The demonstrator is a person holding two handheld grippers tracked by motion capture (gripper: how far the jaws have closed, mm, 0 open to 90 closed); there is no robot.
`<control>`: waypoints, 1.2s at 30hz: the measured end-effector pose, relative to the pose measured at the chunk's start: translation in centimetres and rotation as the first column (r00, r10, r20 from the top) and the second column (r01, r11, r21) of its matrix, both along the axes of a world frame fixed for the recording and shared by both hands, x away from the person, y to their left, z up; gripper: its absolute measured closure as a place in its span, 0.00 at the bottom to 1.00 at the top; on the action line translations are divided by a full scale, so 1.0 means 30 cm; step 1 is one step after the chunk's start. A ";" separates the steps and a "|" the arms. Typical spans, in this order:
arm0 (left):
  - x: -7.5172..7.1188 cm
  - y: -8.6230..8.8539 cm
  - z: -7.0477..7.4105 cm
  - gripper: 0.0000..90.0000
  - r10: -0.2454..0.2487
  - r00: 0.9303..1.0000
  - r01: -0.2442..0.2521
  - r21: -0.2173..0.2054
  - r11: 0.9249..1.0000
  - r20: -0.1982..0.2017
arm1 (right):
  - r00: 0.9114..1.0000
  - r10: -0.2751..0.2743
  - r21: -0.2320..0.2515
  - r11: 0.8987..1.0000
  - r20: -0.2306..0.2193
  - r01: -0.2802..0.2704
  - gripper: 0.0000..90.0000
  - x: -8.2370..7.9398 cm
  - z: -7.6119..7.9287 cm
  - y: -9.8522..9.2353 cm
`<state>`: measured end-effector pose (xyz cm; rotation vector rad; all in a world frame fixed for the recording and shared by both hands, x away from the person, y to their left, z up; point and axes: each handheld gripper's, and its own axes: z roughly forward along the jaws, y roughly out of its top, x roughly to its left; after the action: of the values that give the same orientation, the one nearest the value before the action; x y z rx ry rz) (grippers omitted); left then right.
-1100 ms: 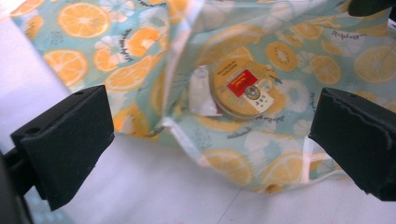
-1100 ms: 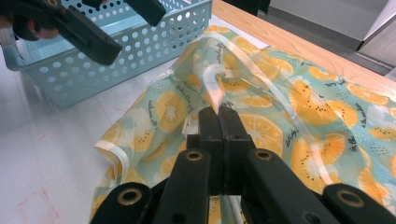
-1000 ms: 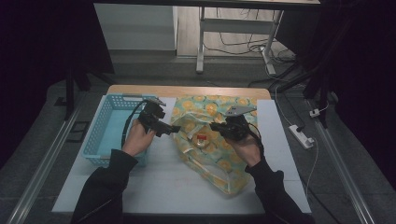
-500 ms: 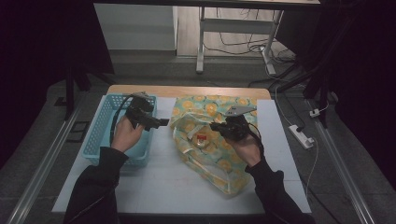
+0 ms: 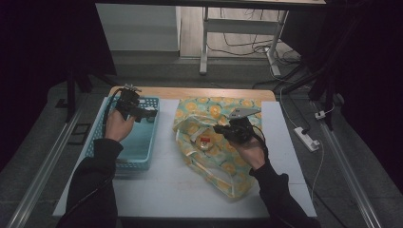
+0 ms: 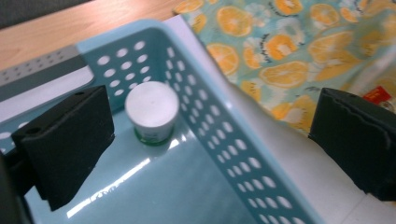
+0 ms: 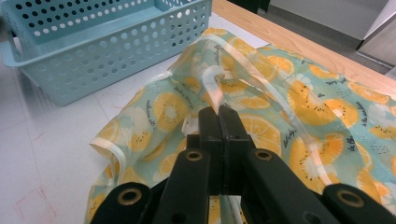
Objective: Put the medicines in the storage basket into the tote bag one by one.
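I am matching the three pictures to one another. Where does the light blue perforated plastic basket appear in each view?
High view: light blue perforated plastic basket left of centre, beside the orange-print bag.
Left gripper view: basket across centre and left, its wall running diagonally, a white-lidded jar inside.
Right gripper view: basket at top left.
Shared landmark: the orange-print bag lies right beside the basket in all three.
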<state>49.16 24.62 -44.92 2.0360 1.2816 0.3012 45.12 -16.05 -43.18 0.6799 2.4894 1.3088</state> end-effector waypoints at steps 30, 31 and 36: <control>0.180 0.002 -0.158 0.32 0.045 0.986 -0.022 0.141 0.990 -0.160 | 1.000 0.008 -0.009 1.000 -0.005 -0.008 1.00 0.001 -0.009 0.006; 0.182 0.000 -0.161 0.34 0.045 0.986 -0.024 0.131 0.991 -0.159 | 1.000 0.007 -0.010 1.000 -0.006 -0.007 1.00 0.001 -0.008 0.005; 0.188 -0.004 -0.161 0.51 0.039 0.987 -0.025 0.094 0.995 -0.156 | 1.000 0.007 -0.009 1.000 -0.006 -0.007 1.00 0.003 -0.010 0.003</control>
<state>54.80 24.51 -49.76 2.1541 1.4205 0.2207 45.20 -15.96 -43.49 0.6748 2.5031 1.2992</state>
